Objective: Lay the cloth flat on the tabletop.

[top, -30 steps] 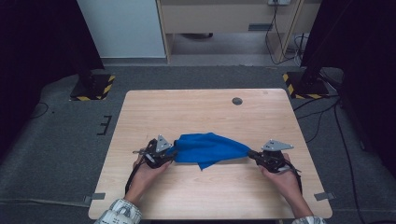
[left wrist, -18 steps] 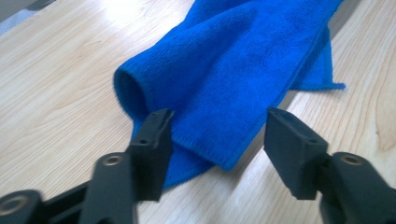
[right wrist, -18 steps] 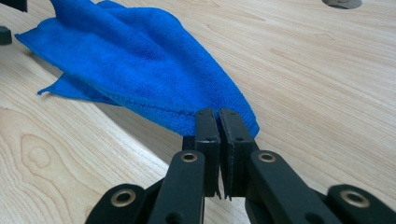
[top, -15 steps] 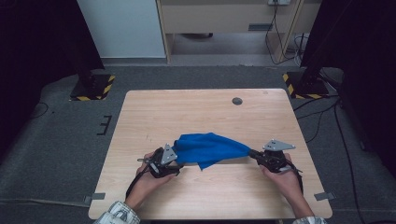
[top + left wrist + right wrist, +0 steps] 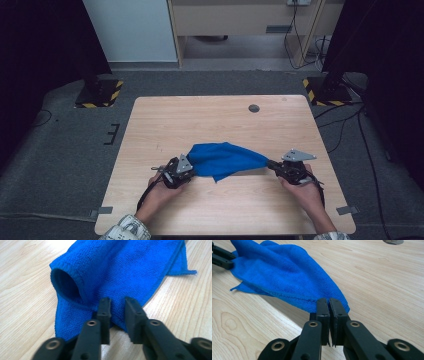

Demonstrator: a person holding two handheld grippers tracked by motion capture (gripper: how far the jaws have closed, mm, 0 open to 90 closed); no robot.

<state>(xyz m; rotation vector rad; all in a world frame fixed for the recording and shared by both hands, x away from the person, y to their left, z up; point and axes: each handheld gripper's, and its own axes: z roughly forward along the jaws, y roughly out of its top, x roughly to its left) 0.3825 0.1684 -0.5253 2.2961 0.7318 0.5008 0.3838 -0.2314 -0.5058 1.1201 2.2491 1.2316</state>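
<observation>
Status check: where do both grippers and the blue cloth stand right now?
Right gripper clamped on one corner of the blue microfibre cloth. Left gripper jaws just closing, cloth edge between them, gap still visible. Wooden table around it unobstructed.

The high view looks forward and down from above the person's side, far enough back to take in the whole worktop and the floor around it, with both tongs near its bottom. The left gripper view rides low on the left tongs, close behind their tips, looking along them just over the wood. The right gripper view sits likewise behind the right tongs, facing the left tongs farther off. All three views share the blue cloth between the tongs.
</observation>
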